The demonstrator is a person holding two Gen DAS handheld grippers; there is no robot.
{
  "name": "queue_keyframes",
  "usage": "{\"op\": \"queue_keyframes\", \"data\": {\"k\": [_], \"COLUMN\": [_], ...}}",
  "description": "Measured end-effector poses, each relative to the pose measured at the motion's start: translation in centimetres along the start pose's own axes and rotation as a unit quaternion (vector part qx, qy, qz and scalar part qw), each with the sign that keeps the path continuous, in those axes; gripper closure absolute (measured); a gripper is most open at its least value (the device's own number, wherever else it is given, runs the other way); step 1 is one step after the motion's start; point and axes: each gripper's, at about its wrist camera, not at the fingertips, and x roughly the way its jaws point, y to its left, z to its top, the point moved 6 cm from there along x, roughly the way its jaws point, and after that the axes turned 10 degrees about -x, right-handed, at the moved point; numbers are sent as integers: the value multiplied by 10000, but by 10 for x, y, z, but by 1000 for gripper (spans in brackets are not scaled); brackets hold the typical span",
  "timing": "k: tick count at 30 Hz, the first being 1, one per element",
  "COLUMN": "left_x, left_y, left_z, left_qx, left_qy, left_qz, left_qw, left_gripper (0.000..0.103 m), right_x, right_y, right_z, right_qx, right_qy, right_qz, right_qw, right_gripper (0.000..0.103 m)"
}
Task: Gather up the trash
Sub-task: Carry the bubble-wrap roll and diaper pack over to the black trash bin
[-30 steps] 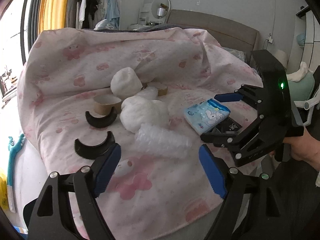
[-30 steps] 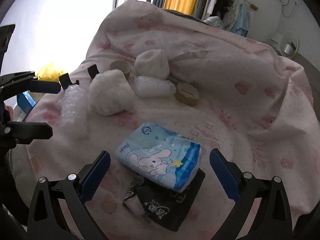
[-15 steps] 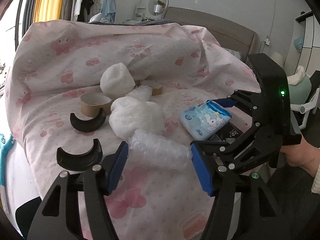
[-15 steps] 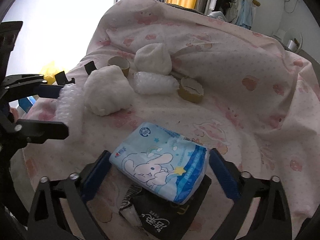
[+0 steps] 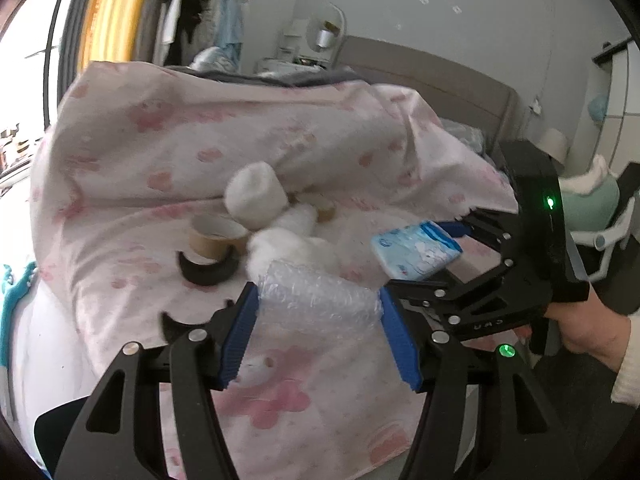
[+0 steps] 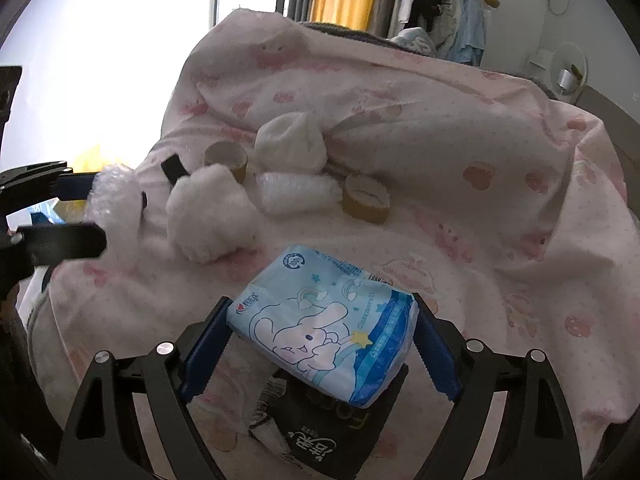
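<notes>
Both grippers have just been closing: the left gripper (image 5: 318,332) now pinches the bubble-wrap roll (image 5: 318,300) just in front of the white cotton wad (image 5: 296,248) on the pink bedspread (image 5: 180,148), while the right gripper (image 6: 320,350) clamps the blue tissue pack (image 6: 324,328) beside that wad.
</notes>
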Motion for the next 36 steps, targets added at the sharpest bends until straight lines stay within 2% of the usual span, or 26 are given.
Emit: {"op": "queue_keyframes", "data": {"k": [6,13,21,25,36], "left_x": [-21,-36,-62,-70,-85], "left_y": [18,44,84,105,170], "left_z": [10,10,5,-2,-40], "left_qx": [-248,-364,-609,-734,-1148], "left_qy": [-253,-300,-354,-269,314], "left_qz": [240,775,1324,1602,2294], "left_qw": [9991,9959,9887,9840,9660], "left_gripper": [39,39,39,39,39], "right_x": [-13,-25,-33,-33,-29], "right_y": [-3,3,27,47,117], "right_z": [14,38,65,79,118], "right_qx": [339,668,804,806,556], "right_qy": [-159,-366,-549,-599,-708], "right_qz": [33,102,270,457,953], "right_qw": [9993,9970,9949,9939,9914], "right_gripper": [16,16,16,16,16]}}
